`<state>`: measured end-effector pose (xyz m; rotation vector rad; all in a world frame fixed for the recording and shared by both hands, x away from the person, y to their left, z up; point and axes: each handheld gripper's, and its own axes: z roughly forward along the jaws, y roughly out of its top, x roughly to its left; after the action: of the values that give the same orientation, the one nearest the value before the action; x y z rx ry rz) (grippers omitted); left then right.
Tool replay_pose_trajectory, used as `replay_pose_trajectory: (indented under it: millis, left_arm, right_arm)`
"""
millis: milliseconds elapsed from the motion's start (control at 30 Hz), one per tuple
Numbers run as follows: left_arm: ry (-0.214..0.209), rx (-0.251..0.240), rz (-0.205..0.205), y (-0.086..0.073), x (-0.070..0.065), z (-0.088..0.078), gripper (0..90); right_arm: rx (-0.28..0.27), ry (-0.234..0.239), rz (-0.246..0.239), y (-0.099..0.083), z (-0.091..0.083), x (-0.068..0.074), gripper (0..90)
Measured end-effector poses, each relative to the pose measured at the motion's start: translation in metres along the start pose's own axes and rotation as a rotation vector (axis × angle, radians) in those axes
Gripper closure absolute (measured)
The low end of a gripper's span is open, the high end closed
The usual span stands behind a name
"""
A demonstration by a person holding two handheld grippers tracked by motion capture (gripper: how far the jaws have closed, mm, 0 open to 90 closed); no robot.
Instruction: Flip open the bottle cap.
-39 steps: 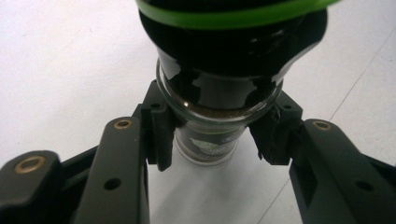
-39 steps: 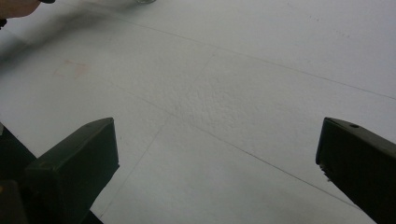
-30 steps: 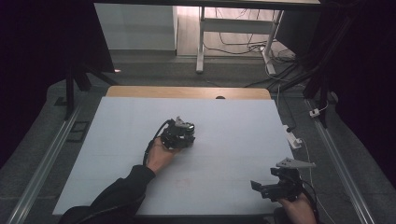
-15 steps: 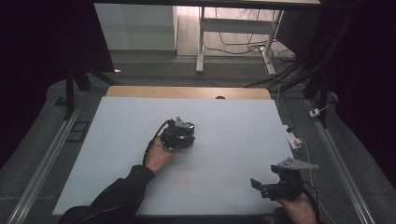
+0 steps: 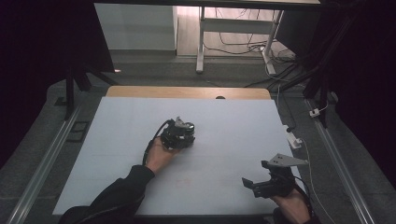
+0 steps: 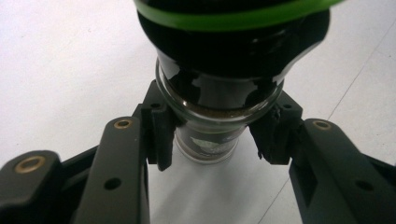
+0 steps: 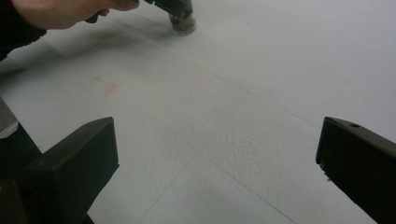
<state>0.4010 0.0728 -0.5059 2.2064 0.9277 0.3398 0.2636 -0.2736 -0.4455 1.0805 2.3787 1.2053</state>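
A small glass jar with a dark cap and a green band is seen at the centre of the left gripper view, clamped between the pads of the left gripper, whose jaws are closed onto the glass just below the cap. In the high view the same jar is found near the middle of the frame, on the white counter, with the left gripper around it. In the right gripper view the jar is placed at the upper left, its base apparently resting on the counter.

The right gripper is held at the lower right of the high view, well apart from the jar, its jaws spread wide and nothing held.

The step in hand is judged to be lifting or moving the jar. The grip is best kept firm and level, since smooth glass may slip. The jar should be raised straight and kept upright, so that the granular contents are not shaken. Whether the cap is tight cannot be told.
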Motion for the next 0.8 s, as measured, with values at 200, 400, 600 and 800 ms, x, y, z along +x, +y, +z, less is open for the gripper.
replay_pose_trajectory:
  millis: [200,400,600,800]
  left_arm:
    - [0.0,0.001,0.002,0.0,0.0,0.0,54.0]
    - [0.001,0.003,0.0,0.0,0.0,0.0,54.0]
    - [0.001,0.004,0.003,0.0,0.0,0.0,54.0]
    - [-0.001,0.008,0.004,0.001,0.0,0.0,54.0]
  right_arm:
    - [-0.017,0.034,-0.03,0.01,0.009,0.005,0.0]
    - [-0.043,0.097,-0.043,0.021,0.02,0.01,0.0]
    - [-0.047,0.13,-0.046,0.03,0.032,0.011,0.0]
    - [-0.05,0.16,-0.022,0.039,0.043,0.012,0.0]
